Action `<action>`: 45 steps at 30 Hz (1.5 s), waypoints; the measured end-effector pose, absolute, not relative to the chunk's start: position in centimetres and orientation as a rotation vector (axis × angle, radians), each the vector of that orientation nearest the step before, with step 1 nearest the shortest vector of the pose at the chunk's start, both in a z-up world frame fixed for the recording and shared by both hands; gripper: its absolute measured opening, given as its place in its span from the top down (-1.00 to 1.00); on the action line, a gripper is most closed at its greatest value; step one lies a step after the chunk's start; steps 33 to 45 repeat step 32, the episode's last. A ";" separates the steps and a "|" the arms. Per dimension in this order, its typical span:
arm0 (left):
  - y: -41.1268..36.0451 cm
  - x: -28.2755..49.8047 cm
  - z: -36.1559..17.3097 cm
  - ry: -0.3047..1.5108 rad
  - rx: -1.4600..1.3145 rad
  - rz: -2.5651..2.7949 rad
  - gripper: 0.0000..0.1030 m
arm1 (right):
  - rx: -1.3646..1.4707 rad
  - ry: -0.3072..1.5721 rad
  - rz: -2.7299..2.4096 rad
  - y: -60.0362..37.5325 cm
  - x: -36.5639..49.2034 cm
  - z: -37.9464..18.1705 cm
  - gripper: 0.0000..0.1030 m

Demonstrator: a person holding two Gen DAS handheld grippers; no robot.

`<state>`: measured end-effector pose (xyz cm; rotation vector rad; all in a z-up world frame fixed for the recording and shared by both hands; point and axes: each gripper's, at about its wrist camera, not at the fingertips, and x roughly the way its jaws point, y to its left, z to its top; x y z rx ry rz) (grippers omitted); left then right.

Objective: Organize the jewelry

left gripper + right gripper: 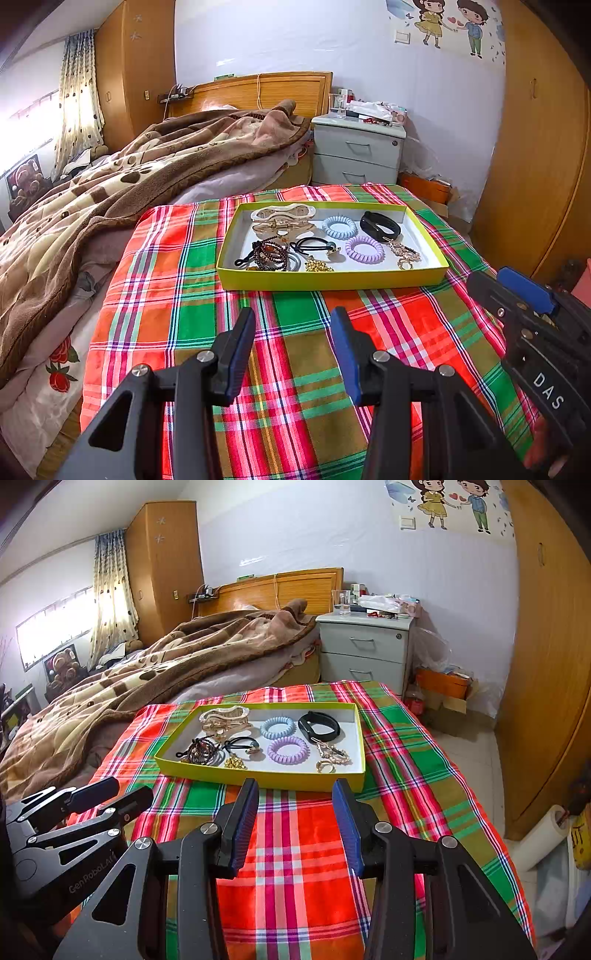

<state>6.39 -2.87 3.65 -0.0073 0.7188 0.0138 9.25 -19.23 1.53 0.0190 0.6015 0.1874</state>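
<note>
Plaid cloth [295, 332] bare between grippers and tray – nothing obstructs. Yellow-rimmed tray [332, 280] at 12 o'clock holds the jewelry: cream hair claw [282, 214], blue coil tie [339, 228], purple coil tie [364, 249], black band [380, 226]. Left gripper [293, 354] and right gripper [295, 823] – jaws apart, empty.

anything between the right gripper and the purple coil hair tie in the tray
Only the tray's yellow near wall. The right gripper hangs open over bare plaid cloth short of it. The purple coil hair tie lies just past the wall, clear on top, with the gold chain to its left.
</note>
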 end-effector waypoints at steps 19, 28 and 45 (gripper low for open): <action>-2.9 6.4 3.5 0.725 -0.004 0.014 0.14 | 0.021 0.601 0.187 -19.4 9.3 1.5 0.18; -2.9 6.3 3.6 0.726 -0.004 0.016 0.14 | 0.022 0.601 0.186 -19.5 9.4 1.4 0.18; -2.9 6.3 3.6 0.727 -0.004 0.014 0.14 | 0.024 0.601 0.186 -19.5 9.4 1.4 0.18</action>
